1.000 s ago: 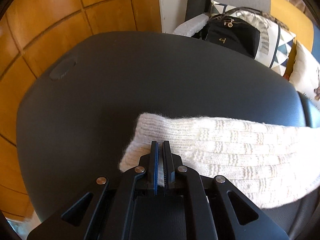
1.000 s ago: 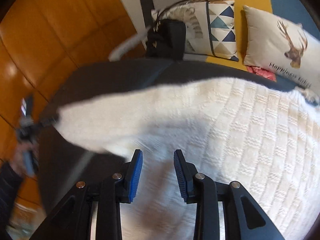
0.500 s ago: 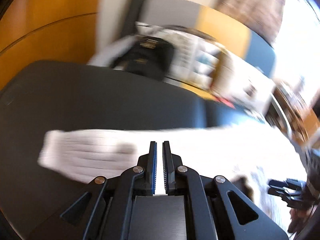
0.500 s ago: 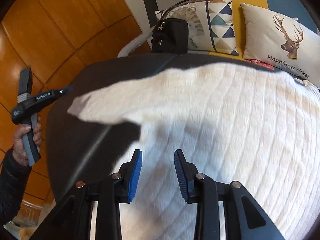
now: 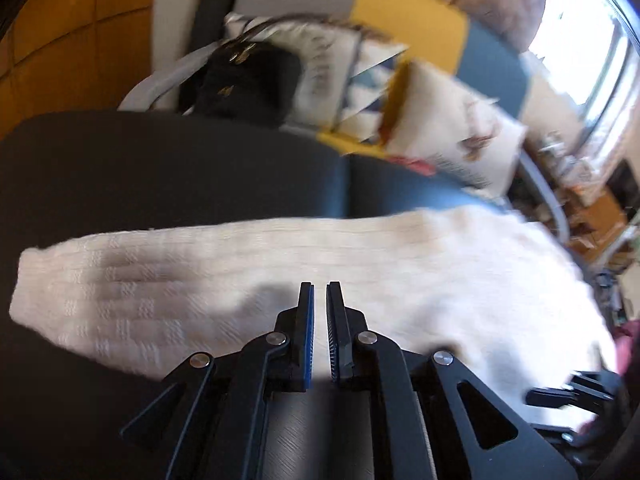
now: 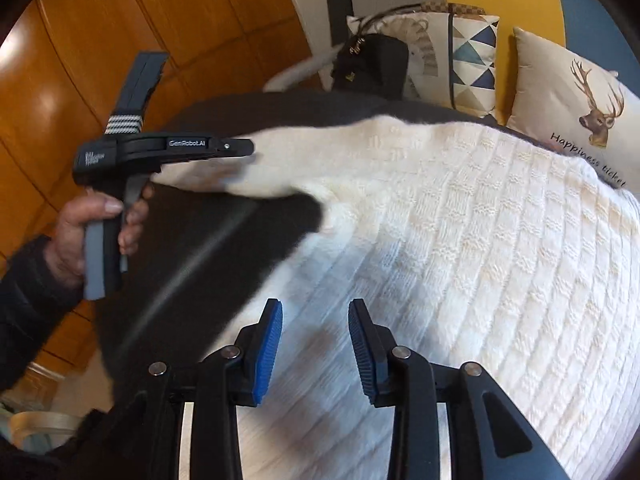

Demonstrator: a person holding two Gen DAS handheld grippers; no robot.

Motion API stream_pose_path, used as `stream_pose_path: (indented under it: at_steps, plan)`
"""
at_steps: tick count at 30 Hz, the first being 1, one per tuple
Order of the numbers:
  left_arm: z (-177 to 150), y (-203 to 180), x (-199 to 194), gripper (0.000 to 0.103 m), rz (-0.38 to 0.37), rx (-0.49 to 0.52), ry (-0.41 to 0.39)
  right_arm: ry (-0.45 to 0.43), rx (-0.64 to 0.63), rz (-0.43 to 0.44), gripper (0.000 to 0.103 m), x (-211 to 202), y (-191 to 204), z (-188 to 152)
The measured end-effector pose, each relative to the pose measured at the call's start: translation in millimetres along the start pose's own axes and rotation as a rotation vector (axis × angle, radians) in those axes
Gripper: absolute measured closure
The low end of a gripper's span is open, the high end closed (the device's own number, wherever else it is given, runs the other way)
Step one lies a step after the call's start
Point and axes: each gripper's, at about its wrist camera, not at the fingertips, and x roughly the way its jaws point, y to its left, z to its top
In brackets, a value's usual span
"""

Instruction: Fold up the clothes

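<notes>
White knit sweater (image 6: 460,248) spread flat over the dark table (image 6: 192,264), body to the right, one sleeve (image 5: 168,304) stretched out left across the bare top, probably laid straight so it can be folded back over the body. Left gripper (image 5: 319,300) above the sleeve's near edge, jaws nearly together with only a thin slit between them; sleeve blurred there and appearing drawn along at the tip, so likely pinched, though cannot tell for certain whether cloth sits in the slit. Same tool (image 6: 168,148) seen from the right wrist view, held in the left hand (image 6: 96,224) at the sleeve's left end. Right gripper (image 6: 315,344) wide open, empty, low over the near left part of the body, perhaps placed to pin the cloth or take the hem. Black bag (image 6: 372,64) and cushions (image 6: 568,100) on the sofa at the far side, clear of the work
</notes>
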Motion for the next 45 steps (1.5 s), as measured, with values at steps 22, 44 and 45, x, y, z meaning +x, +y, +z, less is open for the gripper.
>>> stream_pose_path:
  at_steps: [22, 44, 45]
  plan:
    - [-96.7, -114.9, -18.6, 0.096, -0.275, 0.097, 0.218, 0.014, 0.105, -0.115, 0.069, -51.8, -15.3, -62.7]
    - [-148.8, -126.3, -48.1, 0.096, -0.292, 0.105, 0.231, 0.008, 0.273, -0.146, 0.069, -139.6, -39.3, -156.0]
    - [-155.5, -132.6, -45.5, 0.096, -0.280, 0.135, 0.248, 0.020, 0.262, -0.153, 0.069, -144.4, -37.5, -160.8]
